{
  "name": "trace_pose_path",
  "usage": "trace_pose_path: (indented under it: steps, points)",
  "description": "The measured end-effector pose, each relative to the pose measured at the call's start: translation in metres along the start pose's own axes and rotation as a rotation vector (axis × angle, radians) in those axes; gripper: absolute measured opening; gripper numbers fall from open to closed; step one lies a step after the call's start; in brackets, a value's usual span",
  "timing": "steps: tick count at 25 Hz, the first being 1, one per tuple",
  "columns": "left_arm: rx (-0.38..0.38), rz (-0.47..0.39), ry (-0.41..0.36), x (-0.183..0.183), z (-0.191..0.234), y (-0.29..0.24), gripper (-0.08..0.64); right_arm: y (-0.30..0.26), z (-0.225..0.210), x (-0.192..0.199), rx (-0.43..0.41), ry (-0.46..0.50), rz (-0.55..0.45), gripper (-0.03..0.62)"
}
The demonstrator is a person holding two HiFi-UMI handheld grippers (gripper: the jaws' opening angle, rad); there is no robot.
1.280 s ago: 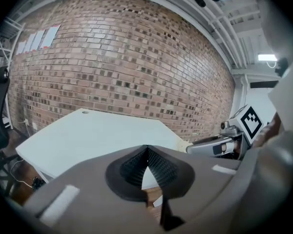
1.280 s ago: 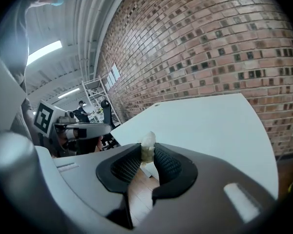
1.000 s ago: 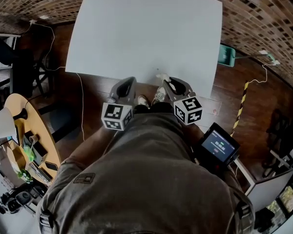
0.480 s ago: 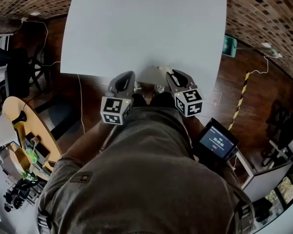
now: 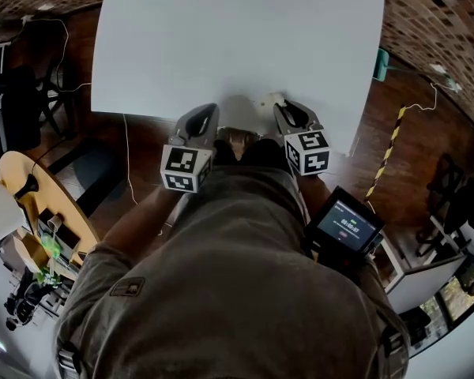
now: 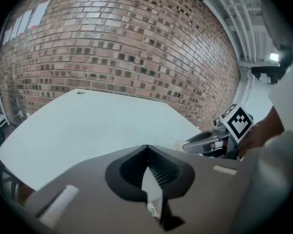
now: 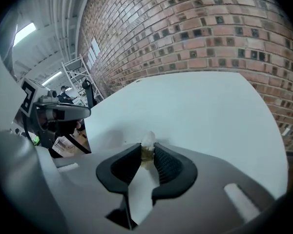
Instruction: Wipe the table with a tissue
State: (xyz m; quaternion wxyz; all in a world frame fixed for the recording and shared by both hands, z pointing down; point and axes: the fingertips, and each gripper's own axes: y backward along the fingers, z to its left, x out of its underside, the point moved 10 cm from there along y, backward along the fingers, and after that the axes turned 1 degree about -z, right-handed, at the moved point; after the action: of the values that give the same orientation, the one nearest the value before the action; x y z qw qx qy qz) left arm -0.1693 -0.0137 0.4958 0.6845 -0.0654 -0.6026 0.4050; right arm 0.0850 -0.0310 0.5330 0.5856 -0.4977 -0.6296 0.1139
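A bare white table (image 5: 237, 38) fills the upper part of the head view. My right gripper (image 5: 282, 105) is over its near edge, shut on a small wad of tissue (image 7: 147, 141) that pokes out between the jaw tips. In the head view the tissue (image 5: 270, 99) shows as a pale scrap at the gripper's tip. My left gripper (image 5: 205, 115) hangs beside it at the table's near edge, jaws shut with nothing between them. In the left gripper view the jaws (image 6: 146, 150) meet, and the right gripper (image 6: 207, 143) shows off to the right.
Dark wooden floor surrounds the table, with a brick wall (image 6: 136, 43) behind it. A round wooden side table (image 5: 31, 212) with clutter stands at left. A small screen (image 5: 344, 223) sits at right. A cable (image 5: 128, 156) runs along the floor at left.
Both grippers have moved forward toward the table's near edge, and the view has shifted so the table sits closer. The right gripper's tip with the tissue now reaches over the edge.
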Motion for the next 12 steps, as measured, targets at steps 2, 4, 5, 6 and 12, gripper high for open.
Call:
trace_pose_path:
  steps: [2,4,5,6,12]
  points:
    - [0.003,0.010,0.007,0.002,0.002,-0.002,0.002,-0.002,-0.001,0.001,0.004,-0.001,0.012,0.094]
    - [0.004,0.018,0.010,0.004,0.006,-0.003,0.002,-0.003,0.000,0.001,0.008,0.001,0.016,0.092]
    - [0.003,0.020,0.011,0.004,0.007,-0.003,0.002,-0.003,0.001,0.001,0.010,0.001,0.017,0.093]
    - [0.002,0.021,0.012,0.004,0.009,-0.003,0.002,-0.003,0.001,0.000,0.011,0.000,0.019,0.092]
    - [0.007,0.018,0.016,0.002,0.015,0.000,0.002,-0.005,0.011,0.002,0.003,-0.002,0.028,0.092]
